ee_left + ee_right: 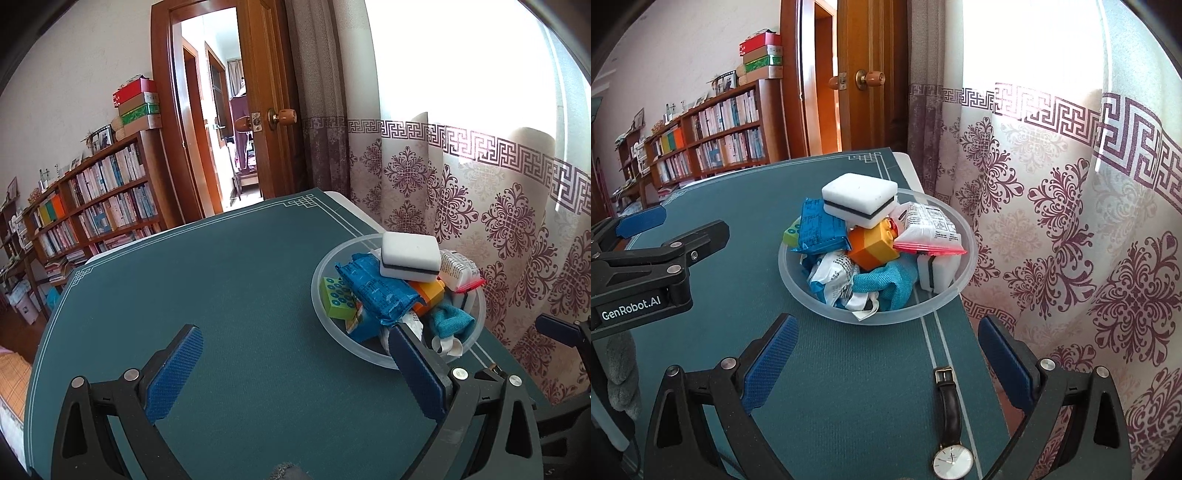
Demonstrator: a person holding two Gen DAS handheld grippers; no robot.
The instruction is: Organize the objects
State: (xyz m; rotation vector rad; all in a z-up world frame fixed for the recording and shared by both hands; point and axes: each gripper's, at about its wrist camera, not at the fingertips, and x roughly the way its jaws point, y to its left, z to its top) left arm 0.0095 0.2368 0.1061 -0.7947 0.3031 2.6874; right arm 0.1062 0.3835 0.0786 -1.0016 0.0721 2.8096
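A clear plastic bowl [320,306] [798,291] stands near the right edge of the teal table mat [229,280], heaped with things. A white sponge [410,258] [858,199] lies on top, over a blue packet [373,291] [822,229], an orange brick [873,247], a teal cloth [886,282], a green block [338,297] and a white-and-red packet [929,229]. A wristwatch [951,424] lies on the mat. My left gripper [293,332] is open and empty, left of the bowl. My right gripper [886,325] is open and empty, just short of the bowl, with the watch between its fingers.
A patterned curtain [1071,221] hangs close along the table's right edge. The left gripper [692,220] shows at the left of the right wrist view. A bookshelf [96,206] and an open wooden door [273,110] stand beyond the table's far end.
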